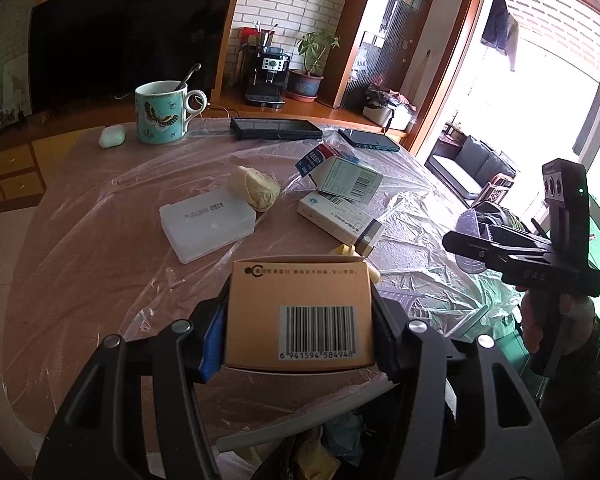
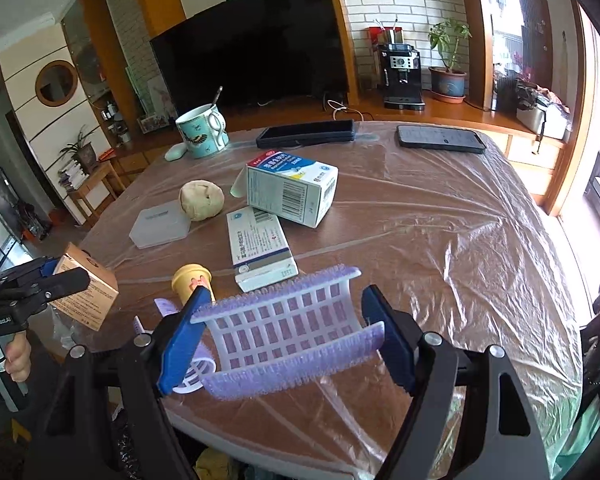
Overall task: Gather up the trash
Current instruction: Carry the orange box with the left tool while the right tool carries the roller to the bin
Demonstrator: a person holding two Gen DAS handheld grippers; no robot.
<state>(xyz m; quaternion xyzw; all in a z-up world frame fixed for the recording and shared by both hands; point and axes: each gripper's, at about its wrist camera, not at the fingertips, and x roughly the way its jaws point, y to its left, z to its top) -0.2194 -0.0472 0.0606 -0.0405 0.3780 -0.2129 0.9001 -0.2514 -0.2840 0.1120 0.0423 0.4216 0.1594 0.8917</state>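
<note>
My left gripper (image 1: 298, 320) is shut on a small tan cardboard box (image 1: 298, 312) with a barcode, held above the near table edge; the same box (image 2: 86, 288) shows at the left in the right wrist view. My right gripper (image 2: 284, 328) is shut on a white and purple hair roller (image 2: 288, 328), lifted over the table's near side. On the plastic-covered table (image 2: 440, 240) lie a white and blue carton (image 2: 292, 188), a flat medicine box (image 2: 260, 248), a crumpled paper ball (image 2: 202, 200), a yellow cup (image 2: 191, 280) and a clear plastic case (image 2: 160, 227).
At the far side stand a butterfly mug (image 2: 202, 132) with a spoon, a white earbud case (image 2: 176, 153), and two dark phones (image 2: 306, 133) (image 2: 440, 138). A bag with rubbish (image 1: 328, 444) sits below the near table edge. A TV and coffee machine stand behind.
</note>
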